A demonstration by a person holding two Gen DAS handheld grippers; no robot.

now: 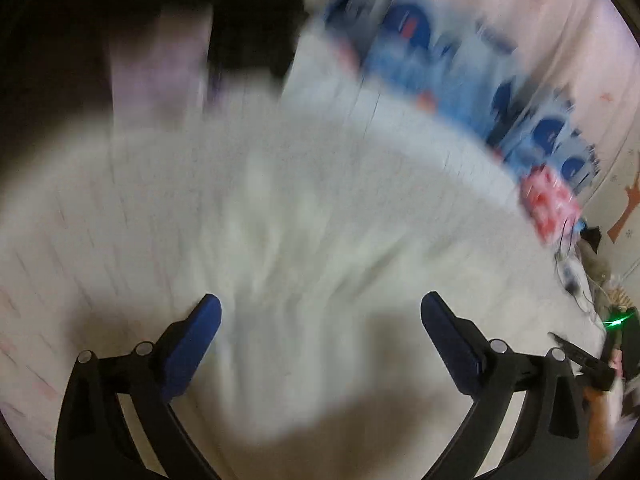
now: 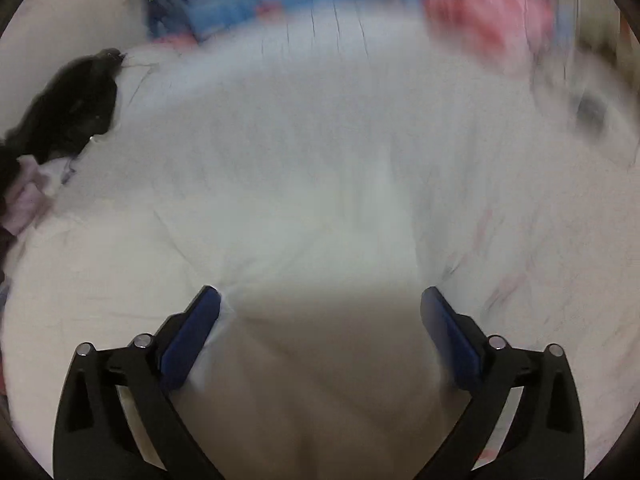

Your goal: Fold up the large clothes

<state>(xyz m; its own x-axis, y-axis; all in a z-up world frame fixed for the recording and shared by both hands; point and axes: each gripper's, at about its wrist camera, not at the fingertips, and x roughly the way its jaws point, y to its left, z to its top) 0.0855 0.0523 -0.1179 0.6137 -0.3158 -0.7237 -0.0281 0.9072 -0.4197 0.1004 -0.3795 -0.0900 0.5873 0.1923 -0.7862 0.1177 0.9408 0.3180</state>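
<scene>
A large white garment (image 1: 288,232) lies spread and wrinkled on a pale bed sheet; both views are motion-blurred. My left gripper (image 1: 320,304) is open, its blue pads wide apart just above the cloth, holding nothing. The garment also fills the right wrist view (image 2: 320,184). My right gripper (image 2: 320,300) is open above it; cloth bunches against its left pad (image 2: 192,332), but the jaws are not closed on it.
A blue, white and red patterned blanket (image 1: 460,64) runs along the bed's far side. A dark garment (image 2: 72,108) and a pale lilac one (image 2: 24,196) lie at the left. The other hand and gripper show at the right edge (image 1: 600,368).
</scene>
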